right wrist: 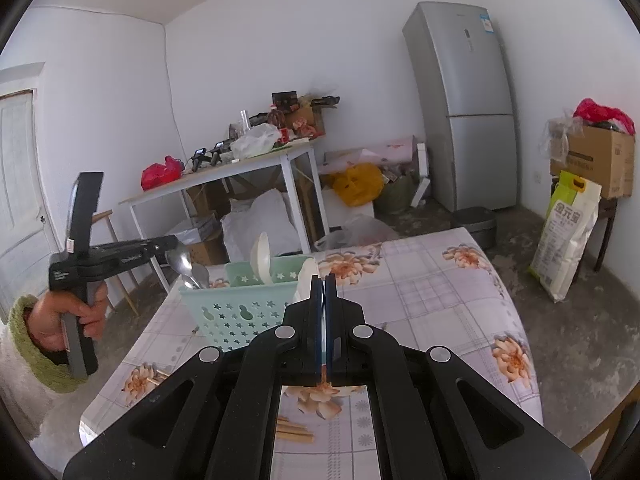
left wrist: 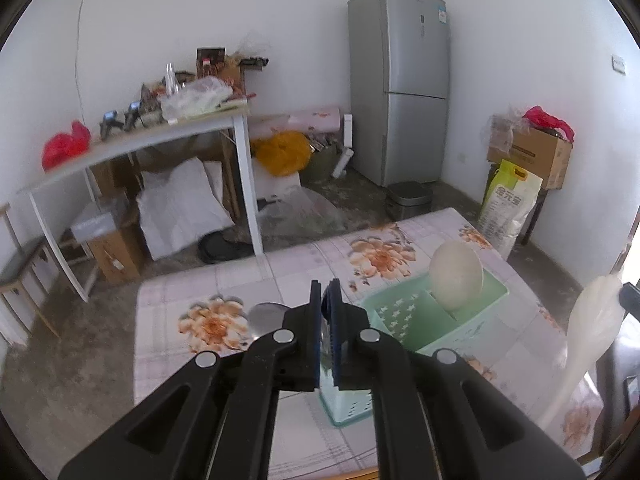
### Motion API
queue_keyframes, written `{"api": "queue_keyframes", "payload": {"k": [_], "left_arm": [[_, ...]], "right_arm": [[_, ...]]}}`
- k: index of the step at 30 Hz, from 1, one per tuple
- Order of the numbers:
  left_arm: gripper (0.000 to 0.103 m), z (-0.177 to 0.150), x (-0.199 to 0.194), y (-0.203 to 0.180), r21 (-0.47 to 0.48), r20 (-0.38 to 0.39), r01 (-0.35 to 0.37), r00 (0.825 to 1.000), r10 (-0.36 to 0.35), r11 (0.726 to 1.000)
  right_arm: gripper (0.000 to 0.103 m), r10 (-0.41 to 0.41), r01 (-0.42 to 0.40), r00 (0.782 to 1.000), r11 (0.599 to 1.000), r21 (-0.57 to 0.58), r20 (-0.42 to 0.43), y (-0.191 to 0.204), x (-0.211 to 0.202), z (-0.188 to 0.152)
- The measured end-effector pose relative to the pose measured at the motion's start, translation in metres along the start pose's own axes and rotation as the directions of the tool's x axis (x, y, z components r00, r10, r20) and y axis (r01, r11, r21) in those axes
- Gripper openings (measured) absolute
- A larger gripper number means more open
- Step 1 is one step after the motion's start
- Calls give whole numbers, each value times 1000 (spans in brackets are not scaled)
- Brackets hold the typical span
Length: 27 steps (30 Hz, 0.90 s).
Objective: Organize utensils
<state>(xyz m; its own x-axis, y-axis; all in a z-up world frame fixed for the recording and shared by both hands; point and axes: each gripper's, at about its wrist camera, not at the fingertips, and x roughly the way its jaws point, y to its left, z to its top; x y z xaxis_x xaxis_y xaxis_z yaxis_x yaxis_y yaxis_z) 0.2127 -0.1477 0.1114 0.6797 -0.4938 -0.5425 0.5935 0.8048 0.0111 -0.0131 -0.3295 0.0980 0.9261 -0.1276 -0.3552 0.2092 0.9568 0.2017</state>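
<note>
Mint-green basket [right wrist: 240, 320] x1, star cutouts, divided into compartments, sits on the floral-cloth table [right wrist: 440, 300].

Counts:
- Metal spoons: 2 bowls clearly visible in the right wrist view. Anything more in that cluster is too small to call.
- White plastic spoons: 2.
- Wooden chopsticks [right wrist: 294, 430]: a small bunch flat on the cloth near the front edge. Can't count them behind the gripper body.
- Grippers: 2. Fridge [right wrist: 464, 108] x1. White side table [right wrist: 224, 180] x1, cluttered.

Left gripper [left wrist: 325, 284] is held in the person's left hand [right wrist: 68, 316], at the basket's left end. Pads are almost together, with the handle of the held metal spoon [left wrist: 266, 316] pinched between them. Its bowl sticks out up and left of the fingers, and the long axis slants down through the pads toward the basket. The second metal spoon [right wrist: 200, 276] stands in the left end compartment, bowl up.

First white spoon [left wrist: 456, 276] stands upright in a far compartment, oval end up, long axis vertical. Second white spoon [left wrist: 592, 316] is tilted, wide end up, with the handle running down toward the table's near side.

Right gripper [right wrist: 323, 278] has its jaws fully closed, and the second white spoon sits just beside its tips. Can't tell whether it's actually pinched.
</note>
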Motion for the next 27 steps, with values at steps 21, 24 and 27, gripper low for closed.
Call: {"api": "queue_keyframes", "payload": {"k": [21, 24, 27], "left_arm": [[42, -38, -61, 29, -125, 96, 20, 995, -8, 992], [45, -58, -70, 41, -140, 71, -28, 997, 38, 990], [45, -83, -75, 56, -181, 25, -65, 997, 70, 981]], "right_arm": [[0, 25, 0, 975, 994, -113, 220, 10, 21, 85], [0, 25, 12, 968, 989, -146, 249, 16, 35, 97], [0, 9, 41, 967, 981, -188, 256, 21, 57, 97]]}}
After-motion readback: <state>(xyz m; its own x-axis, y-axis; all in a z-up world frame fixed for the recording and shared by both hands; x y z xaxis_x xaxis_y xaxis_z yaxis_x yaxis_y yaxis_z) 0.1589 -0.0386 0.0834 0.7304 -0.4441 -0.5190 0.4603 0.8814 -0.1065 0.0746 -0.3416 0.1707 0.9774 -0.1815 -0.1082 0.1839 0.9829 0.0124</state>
